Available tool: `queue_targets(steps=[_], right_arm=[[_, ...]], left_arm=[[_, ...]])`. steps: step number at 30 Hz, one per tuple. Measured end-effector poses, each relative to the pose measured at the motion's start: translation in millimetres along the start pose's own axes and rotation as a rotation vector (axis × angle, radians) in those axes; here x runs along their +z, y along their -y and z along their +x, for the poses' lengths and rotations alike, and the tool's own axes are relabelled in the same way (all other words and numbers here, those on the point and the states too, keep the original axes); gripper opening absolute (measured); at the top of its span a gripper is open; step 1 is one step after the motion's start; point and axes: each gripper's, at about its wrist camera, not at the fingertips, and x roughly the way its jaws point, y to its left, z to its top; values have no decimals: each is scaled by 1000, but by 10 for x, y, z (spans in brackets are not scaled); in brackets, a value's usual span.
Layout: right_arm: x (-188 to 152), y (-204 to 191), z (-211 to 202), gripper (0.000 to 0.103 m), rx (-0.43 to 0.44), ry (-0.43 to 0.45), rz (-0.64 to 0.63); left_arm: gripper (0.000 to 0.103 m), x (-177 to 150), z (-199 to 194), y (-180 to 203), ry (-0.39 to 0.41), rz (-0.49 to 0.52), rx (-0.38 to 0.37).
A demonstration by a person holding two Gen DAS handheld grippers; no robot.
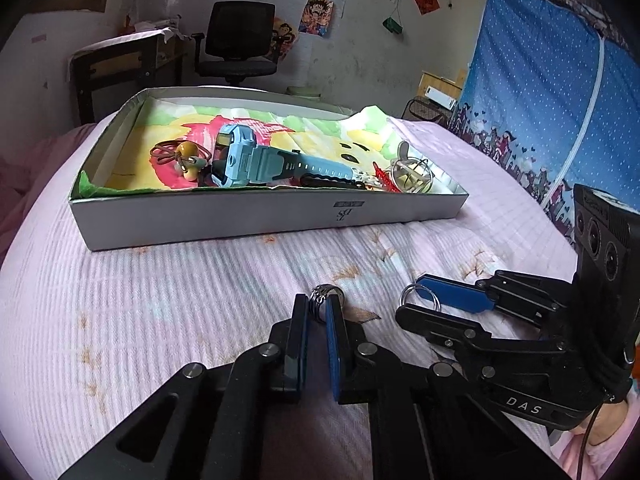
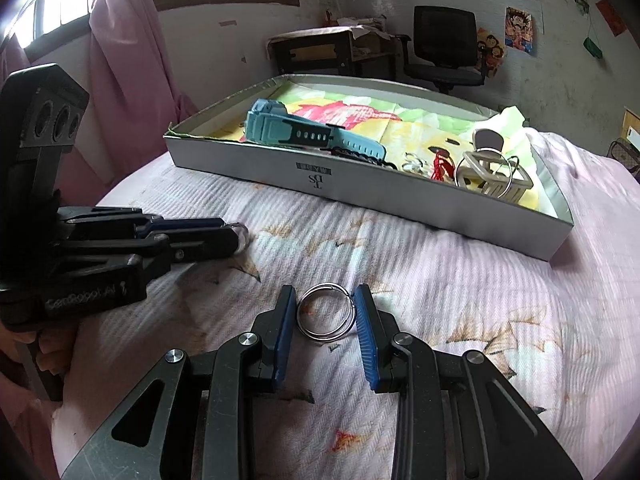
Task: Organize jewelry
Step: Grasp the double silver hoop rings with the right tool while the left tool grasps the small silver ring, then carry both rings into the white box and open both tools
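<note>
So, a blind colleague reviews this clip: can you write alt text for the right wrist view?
The right claw is closed around a silver key ring lying on a pink bedspread. To its left, the left claw grips a small ring. Behind sits a shallow box holding a blue watch.

A whitewashed wall point(image 2: 560, 92), scuffed and stained, runs along the far side, with cartoon posters point(image 1: 319, 16) and small photos stuck at one o'clock. At twelve a black office chair point(image 1: 239, 40) sits beside a dark wooden desk point(image 1: 120, 64) heaped with papers. Daylight comes through a barred window point(image 2: 60, 8) at ten o'clock, hung with a pink curtain point(image 2: 120, 60). A blue dotted fabric wardrobe point(image 1: 544, 92) stands at two. The bed wears a pale pink quilted cover point(image 1: 160, 320).
</note>
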Motion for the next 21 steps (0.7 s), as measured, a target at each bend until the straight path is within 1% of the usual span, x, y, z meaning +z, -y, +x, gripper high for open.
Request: queue_targets(steps=[5,12,16,21], right_arm=[[0,-32,-24,26,3,14,-22],[-12,-22,-24,26,5,16,-13],[-16,-14,-52,26,3,33,-6],[41,3,-147,26,-5,81,5]], left_arm=[[8,-9,-21,9,8,3,-10],[8,-16,-67,-13,30,-12,-23],[8,-2,-138,-42,54,-26,-34],[8,75,-300,-97,111,-58,-52]])
